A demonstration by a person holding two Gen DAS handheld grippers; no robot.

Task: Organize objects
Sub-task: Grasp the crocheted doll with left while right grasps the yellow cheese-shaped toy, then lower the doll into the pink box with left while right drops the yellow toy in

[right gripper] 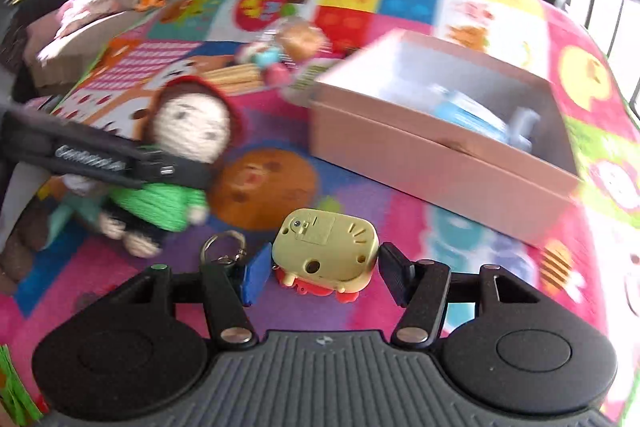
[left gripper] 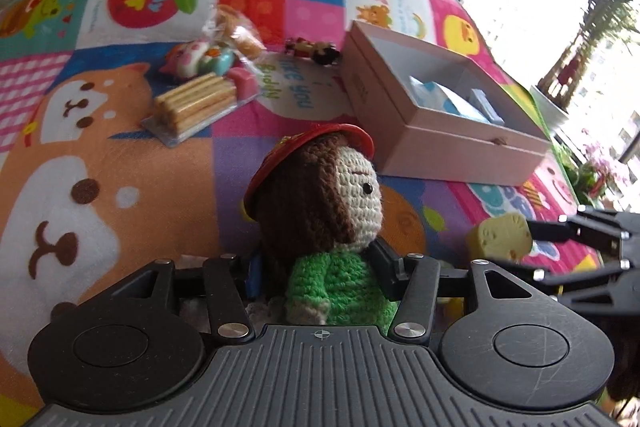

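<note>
A crochet doll (left gripper: pixel 320 195) with a red hat, brown hair and green jumper sits upright between my left gripper's (left gripper: pixel 318 267) pads, which are shut on its body. The right wrist view shows the doll (right gripper: pixel 188 123) held above the mat at the left. My right gripper (right gripper: pixel 326 267) has a yellow toy keychain (right gripper: pixel 326 247) with red feet and a metal ring (right gripper: pixel 222 245) between its pads, which touch its two sides. In the left wrist view the yellow toy (left gripper: pixel 500 235) appears low at the right, at a black fingertip.
An open pink box (left gripper: pixel 460 147) (right gripper: pixel 440 171) stands to the right on the colourful play mat (left gripper: pixel 120 147), with blue and white items (left gripper: pixel 452 103) inside. Farther back lie a biscuit pack (left gripper: pixel 196 103), bagged small toys (left gripper: pixel 208 59) and a tiny figure (left gripper: pixel 314 51).
</note>
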